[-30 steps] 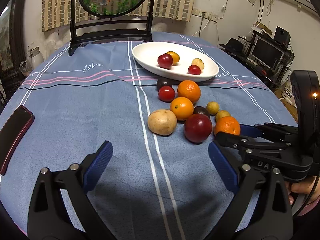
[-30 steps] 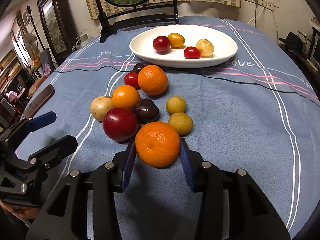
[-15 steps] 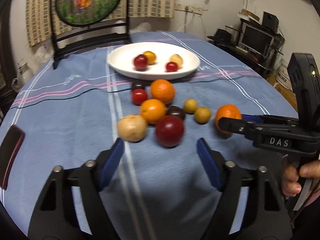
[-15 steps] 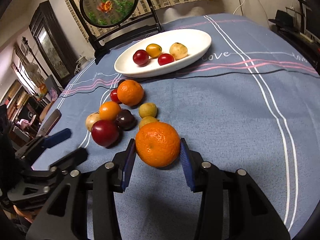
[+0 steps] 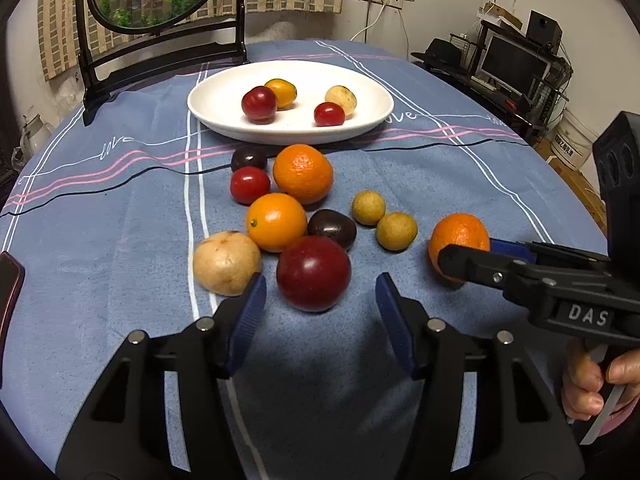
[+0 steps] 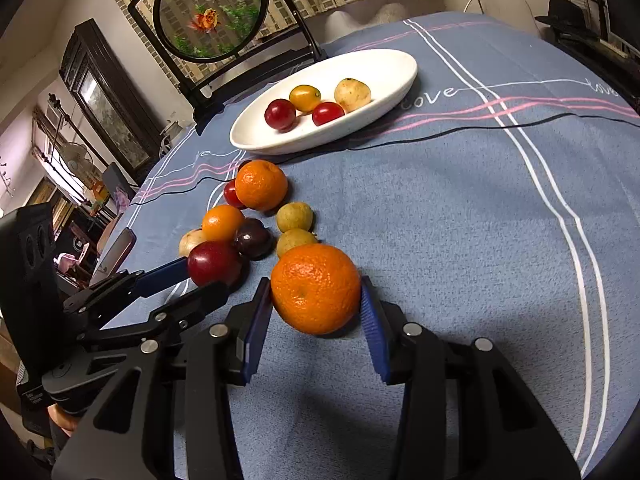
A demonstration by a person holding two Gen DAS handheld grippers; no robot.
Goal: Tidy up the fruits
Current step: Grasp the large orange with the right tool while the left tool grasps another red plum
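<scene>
Compared with a second ago, my left gripper (image 5: 320, 304) has advanced toward the fruit cluster: its spread, empty jaws now flank the near side of the large red plum (image 5: 313, 273), where before they stood well short of it. My right gripper (image 6: 316, 320) has carried its mandarin (image 6: 316, 288) away from the cluster toward the right; the fruit no longer touches the two small yellow-green fruits (image 5: 384, 220). The blue pads are clenched on the mandarin's left and right flanks.

Left to right on the blue tablecloth (image 5: 120, 240): a dark phone (image 5: 8, 284) at the left edge; a tan potato-like fruit (image 5: 226, 262); the plum, with an orange (image 5: 276, 222) and a dark plum (image 5: 332, 229) just beyond it; then the yellow-green pair; then the held mandarin at the right. The mandarin is near-round, so no long axis can be read; its stem dimple faces the right wrist camera. The white oval plate (image 5: 372, 120), long axis running left-right, lies at the far side with four small fruits in it.
</scene>
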